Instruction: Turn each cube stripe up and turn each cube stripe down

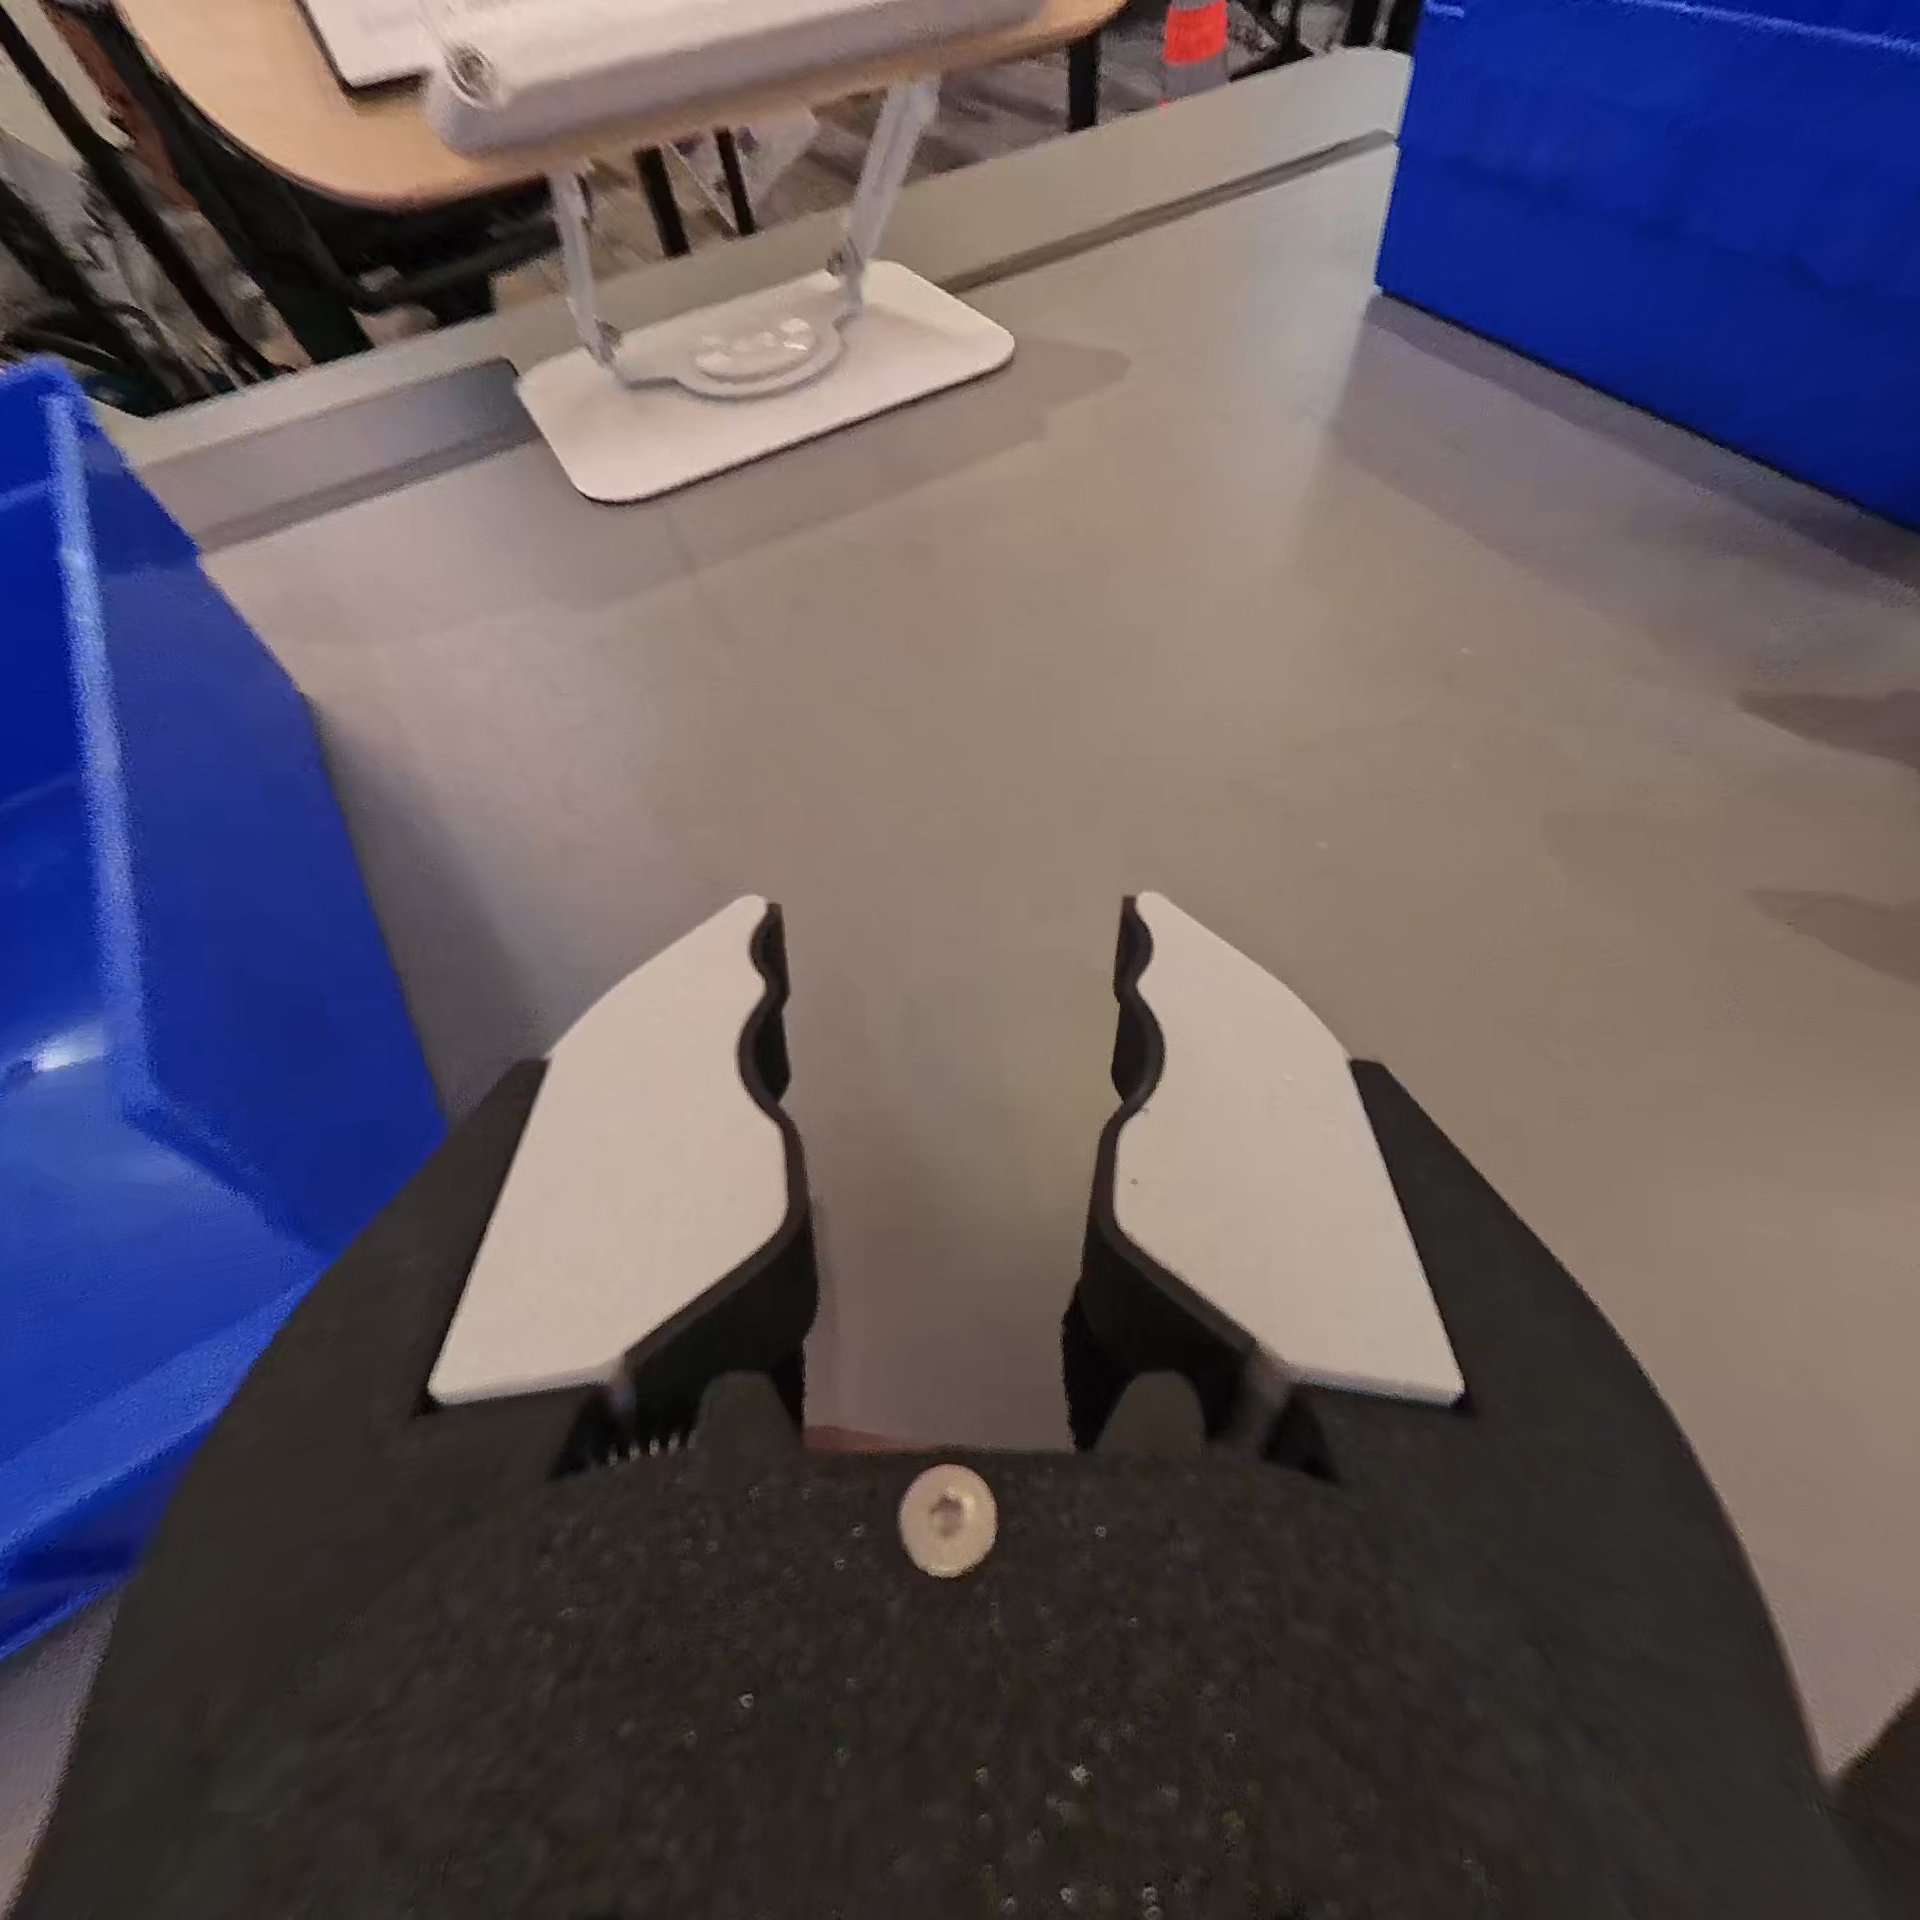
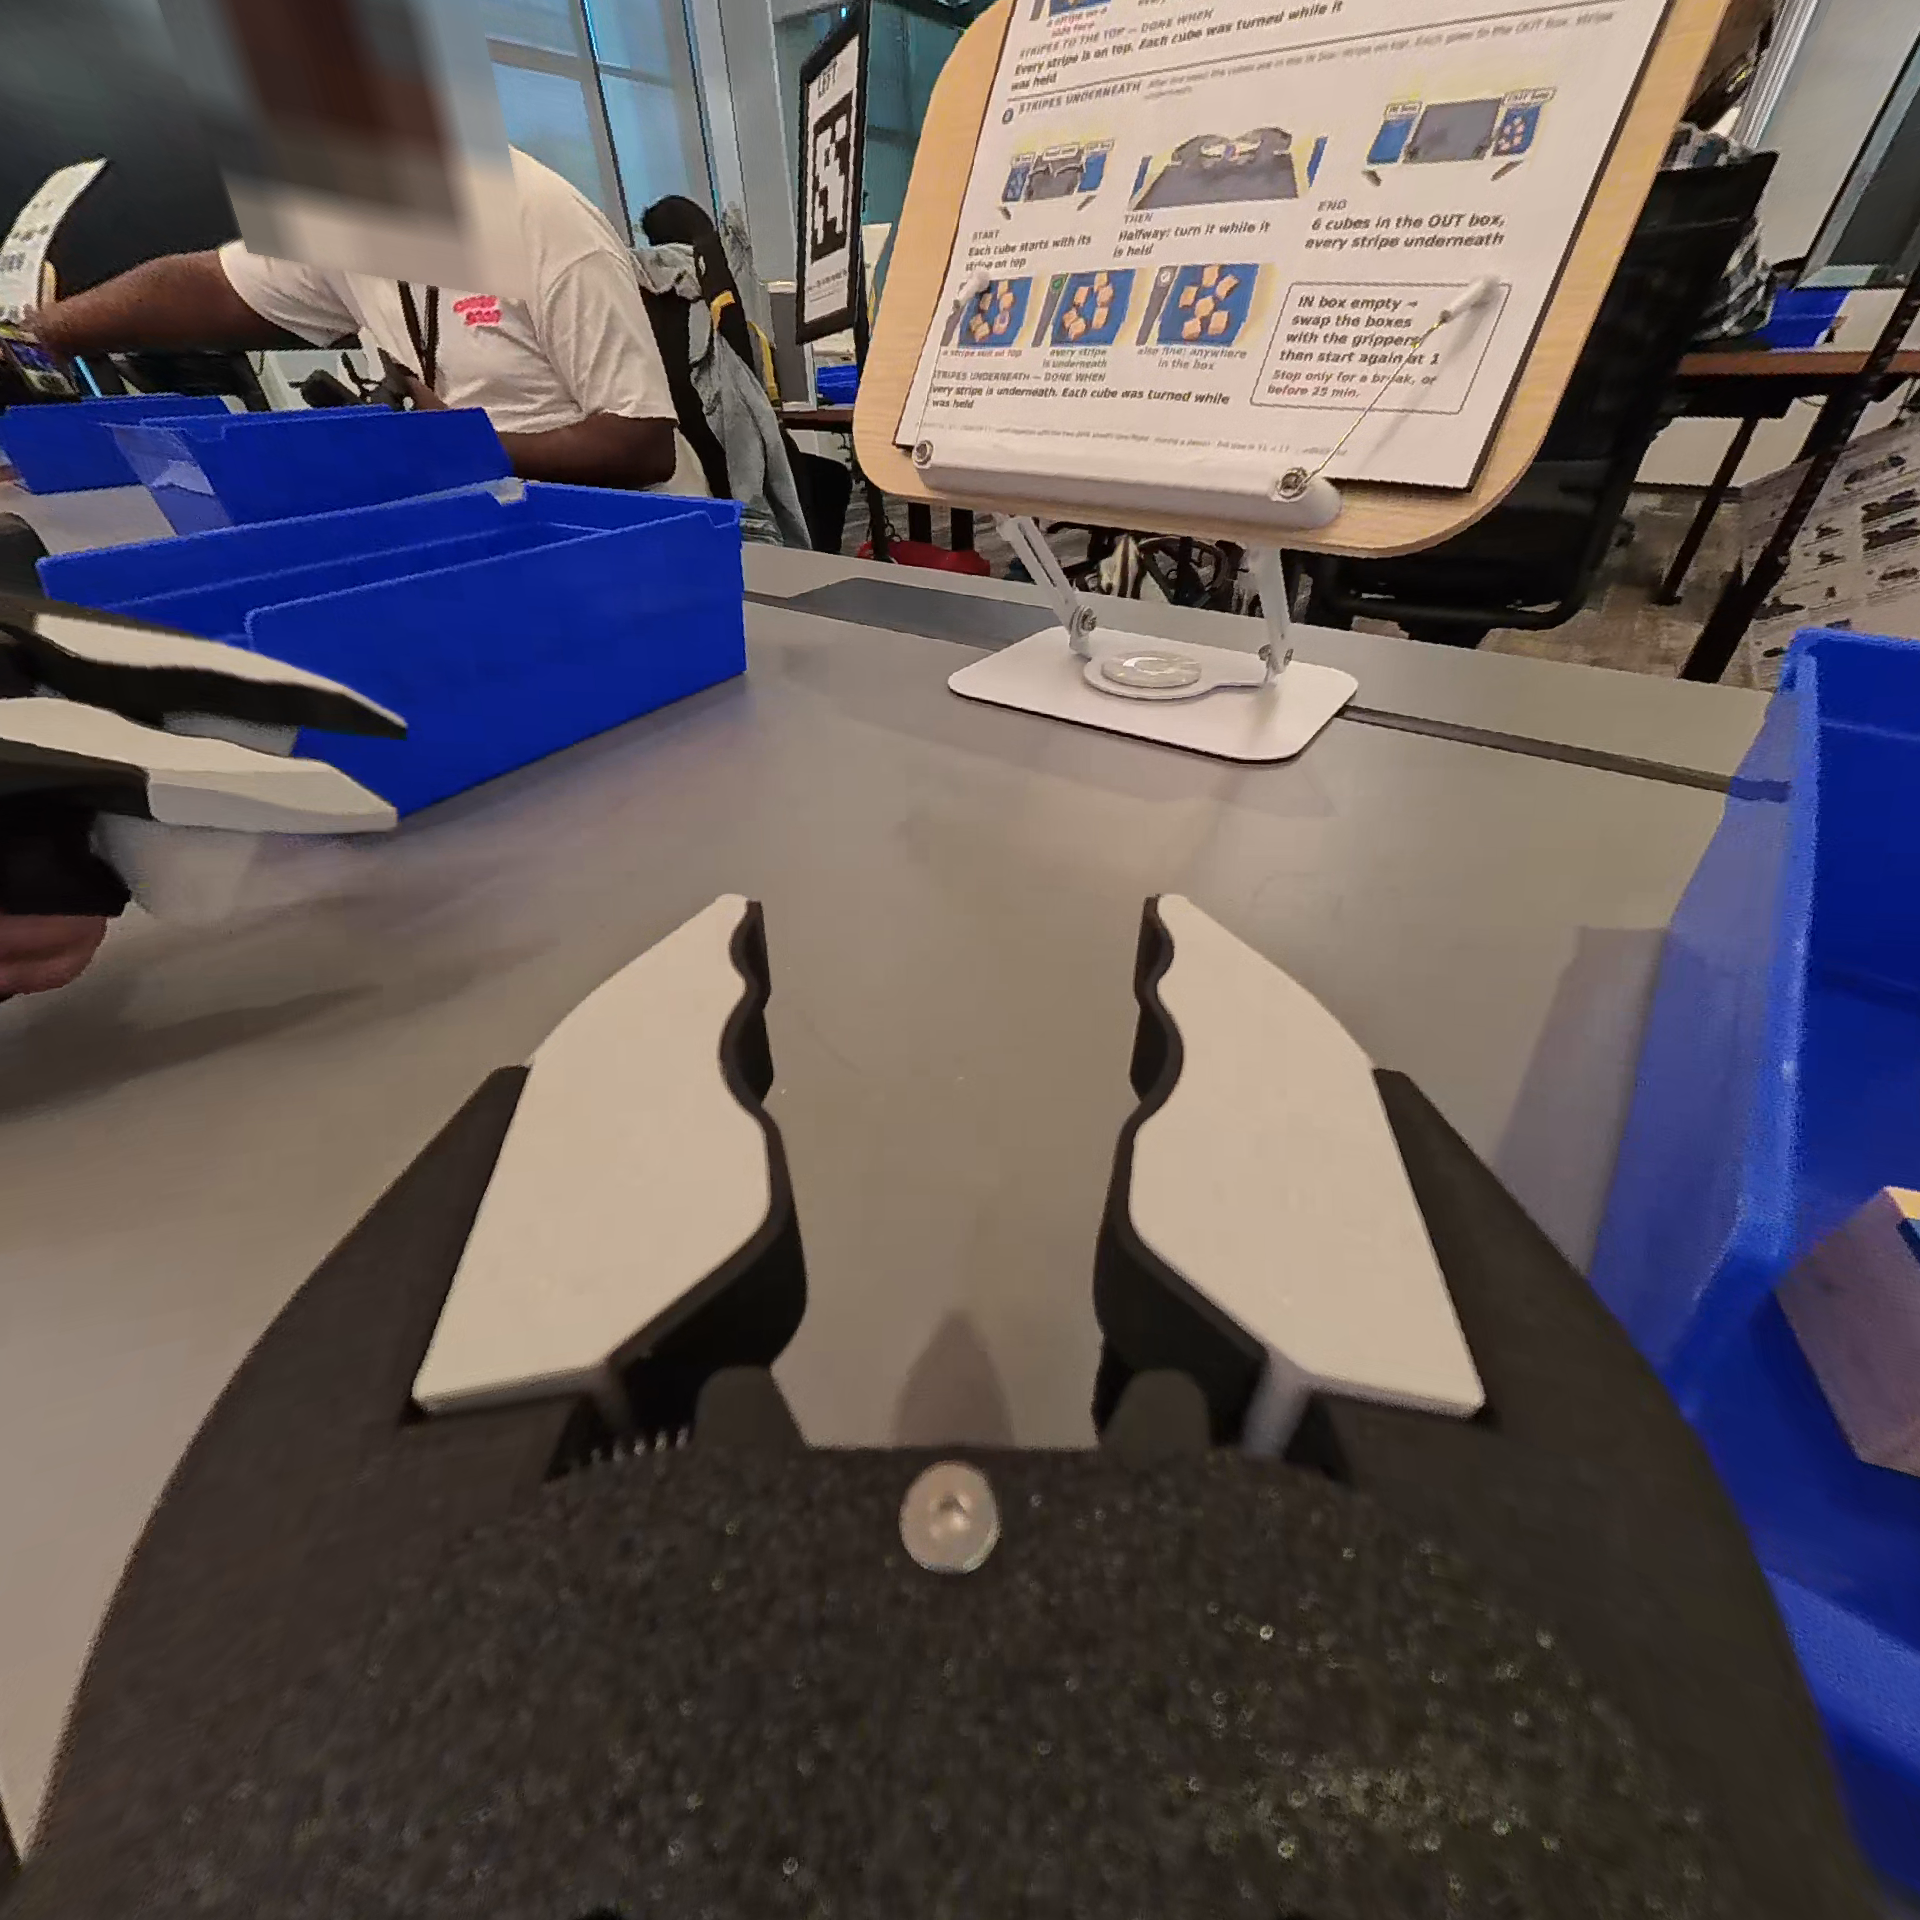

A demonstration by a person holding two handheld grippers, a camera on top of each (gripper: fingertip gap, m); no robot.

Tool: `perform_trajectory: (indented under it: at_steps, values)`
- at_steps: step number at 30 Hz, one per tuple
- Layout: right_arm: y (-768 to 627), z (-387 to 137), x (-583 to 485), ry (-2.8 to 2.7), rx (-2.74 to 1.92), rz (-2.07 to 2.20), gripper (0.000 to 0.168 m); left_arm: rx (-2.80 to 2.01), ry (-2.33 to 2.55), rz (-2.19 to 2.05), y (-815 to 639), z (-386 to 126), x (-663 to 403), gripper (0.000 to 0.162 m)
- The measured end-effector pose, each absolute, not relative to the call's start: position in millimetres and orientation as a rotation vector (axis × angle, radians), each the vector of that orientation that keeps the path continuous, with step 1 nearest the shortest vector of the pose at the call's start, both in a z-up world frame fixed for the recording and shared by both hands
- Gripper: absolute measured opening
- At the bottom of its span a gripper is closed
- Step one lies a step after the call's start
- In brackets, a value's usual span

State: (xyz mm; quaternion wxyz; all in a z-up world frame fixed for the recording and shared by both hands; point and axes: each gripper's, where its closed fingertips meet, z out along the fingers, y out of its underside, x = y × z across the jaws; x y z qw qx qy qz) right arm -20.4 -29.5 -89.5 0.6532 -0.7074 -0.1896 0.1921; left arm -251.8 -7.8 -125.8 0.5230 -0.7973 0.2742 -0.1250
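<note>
1. Only one cube [image 2: 1860,1340] shows, at 3 o'clock in the right wrist view, inside the blue bin [image 2: 1766,1039] on that side; it sits tilted with one corner edge toward the camera; a sliver of blue shows at its top edge, but which way the stripe faces cannot be told; the frame edge cuts off its right part.
2. Both claws are spread and hold nothing: the left gripper [image 1: 951,914] and the right gripper [image 2: 948,914] hang over bare grey table [image 1: 1039,675].
3. Only the right wrist view shows the instruction sheet on its white stand [image 2: 1153,696] at 12 o'clock, a second blue bin [image 2: 499,644] at 10 o'clock, the left gripper from the side at 9 o'clock, and a person in a white shirt [image 2: 540,312] behind.
4. The left wrist view shows no cube; blue bins are cut off at 9 and 2 o'clock, their insides hidden.
</note>
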Motion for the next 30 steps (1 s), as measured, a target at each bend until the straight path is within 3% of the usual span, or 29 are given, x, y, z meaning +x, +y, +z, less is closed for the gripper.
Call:
perform_trajectory:
  at_steps: [3,5,12,14,19,22,23,24,26,30]
  values:
    - [-29,-88,-16,-0.435,-1.599,0.41,0.073,-1.977,0.674,-0.453,-16,-135,-239,0.057]
    - [-31,-74,-3,-0.416,-1.555,0.339,0.082,-2.018,0.697,-0.579,-25,-139,-226,0.063]
    - [-76,-15,159,-0.165,-1.463,-0.176,0.077,-1.987,0.898,-0.609,-47,-150,-151,0.078]
    - [-91,-14,214,-0.1,-1.498,-0.382,0.074,-1.93,0.969,-0.721,-59,-137,-95,0.071]
    - [-90,-59,267,0.081,-1.739,-0.326,0.071,-1.758,1.029,-0.687,-44,-95,55,0.08]
    - [-84,-90,283,0.076,-1.842,-0.324,0.039,-1.816,1.004,-0.721,-25,-106,126,0.079]
    - [-81,-97,287,0.091,-1.856,-0.297,0.04,-1.853,0.968,-0.703,-16,-112,139,0.091]
    - [-77,-103,288,0.104,-1.869,-0.242,0.042,-1.869,0.933,-0.643,-5,-116,144,0.092]
    - [-69,-116,285,0.127,-1.9,-0.128,0.045,-1.896,0.856,-0.56,14,-120,142,0.07]
    - [-52,-129,290,0.174,-1.941,-0.093,0.043,-1.953,0.775,-0.524,29,-120,125,0.043]
